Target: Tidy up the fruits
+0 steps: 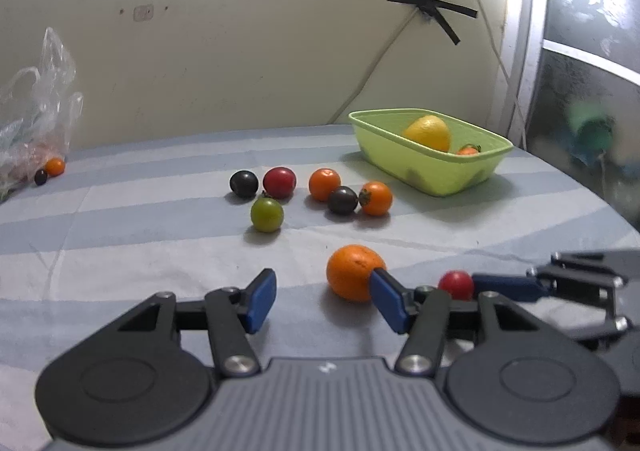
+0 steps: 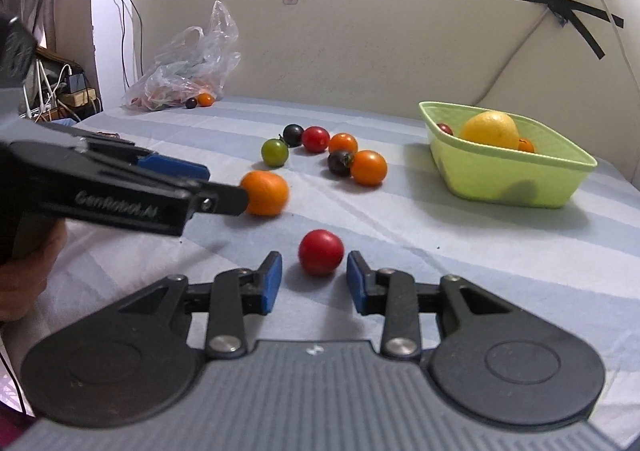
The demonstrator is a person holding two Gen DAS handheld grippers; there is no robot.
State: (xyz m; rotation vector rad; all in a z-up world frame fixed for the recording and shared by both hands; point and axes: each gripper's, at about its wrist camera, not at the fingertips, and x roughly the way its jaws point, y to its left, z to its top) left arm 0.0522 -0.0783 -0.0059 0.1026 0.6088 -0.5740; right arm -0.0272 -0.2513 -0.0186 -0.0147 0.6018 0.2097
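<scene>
An orange fruit [image 1: 354,271] lies on the striped cloth, just ahead of my open left gripper [image 1: 322,295], whose right pad overlaps its near side; it also shows in the right wrist view [image 2: 265,193]. A red tomato [image 2: 321,252] lies between the tips of my open right gripper [image 2: 314,279], not gripped; it also shows in the left wrist view [image 1: 456,284]. Several small tomatoes, dark, red, green and orange [image 1: 267,214], lie in a cluster farther back. The green basket [image 1: 400,159] holds a yellow fruit [image 1: 428,132] and small tomatoes.
A clear plastic bag [image 2: 188,63] lies at the far left by the wall, with an orange tomato [image 2: 206,99] and a dark one beside it. A cable hangs on the wall behind the basket. The left gripper's arm [image 2: 120,187] reaches in from the left.
</scene>
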